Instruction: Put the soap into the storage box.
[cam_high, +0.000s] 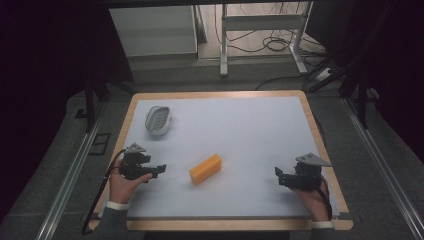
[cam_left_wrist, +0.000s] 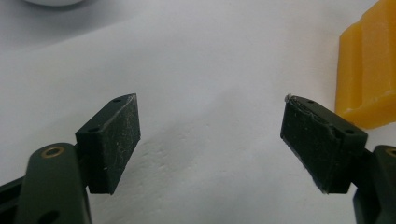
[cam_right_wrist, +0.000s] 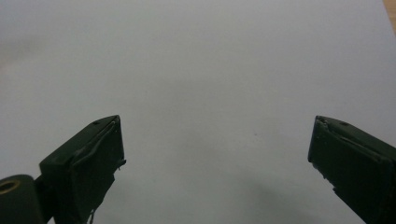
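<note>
Nearest the high camera, the person's two forearms come in over the near wooden edge of the table (cam_high: 131, 115), each hand holding a gripper low over the pale mat. On the near left, the left gripper (cam_high: 161, 169) points rightward toward the orange block (cam_high: 205, 169), which lies flat near the middle of the mat, slightly nearer the left hand, with bare mat between it and the jaw tips. Its jaws stand wide apart with nothing between them; in the left gripper view the block (cam_left_wrist: 371, 70) sits just off to the right of the jaw line, not centred in the gap. On the near right, the right gripper (cam_high: 278, 175) points leftward, also spread wide and empty, well apart from the block. A white oval dish (cam_high: 158, 120) rests at the far left of the mat.

Judging from this layout, the main risk is alignment: if the left gripper advances as it now points, one jaw would likely strike the block's end and shove or spin it rather than straddle it. A grip taken across the block's long diagonal could also slip.
</note>
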